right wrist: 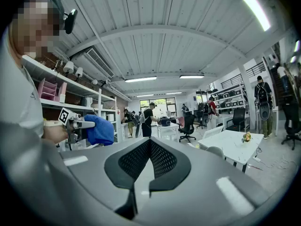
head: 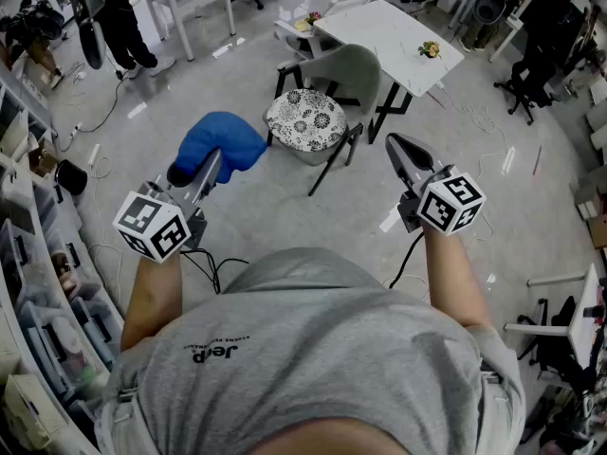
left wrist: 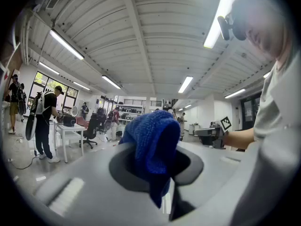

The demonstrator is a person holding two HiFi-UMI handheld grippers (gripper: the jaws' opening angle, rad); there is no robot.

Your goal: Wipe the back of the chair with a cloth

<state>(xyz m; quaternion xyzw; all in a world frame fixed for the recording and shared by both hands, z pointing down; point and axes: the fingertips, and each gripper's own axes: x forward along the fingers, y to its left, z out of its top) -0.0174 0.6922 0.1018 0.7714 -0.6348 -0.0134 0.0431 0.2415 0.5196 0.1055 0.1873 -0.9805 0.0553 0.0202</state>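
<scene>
We hold the cloth (head: 226,140) clamped in the fingers of our left gripper (head: 212,162), raised well short of the chair (head: 358,69), which stands ahead beside the table (head: 398,36). Our right gripper (head: 395,143) is empty, fingers together. Wiping has not begun; next we must carry the cloth forward onto the chair's back.

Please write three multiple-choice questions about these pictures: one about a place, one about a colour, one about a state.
1. Where is the cloth? A) in the left tongs B) on the chair C) on the table
2. What colour is the cloth? A) red B) blue C) white
3. How are the right tongs? A) wide open B) shut on the cloth C) shut, empty
Answers: 1 A, clamped there in the left gripper view; 2 B, blue in every view; 3 C, jaws meet, nothing between.
</scene>
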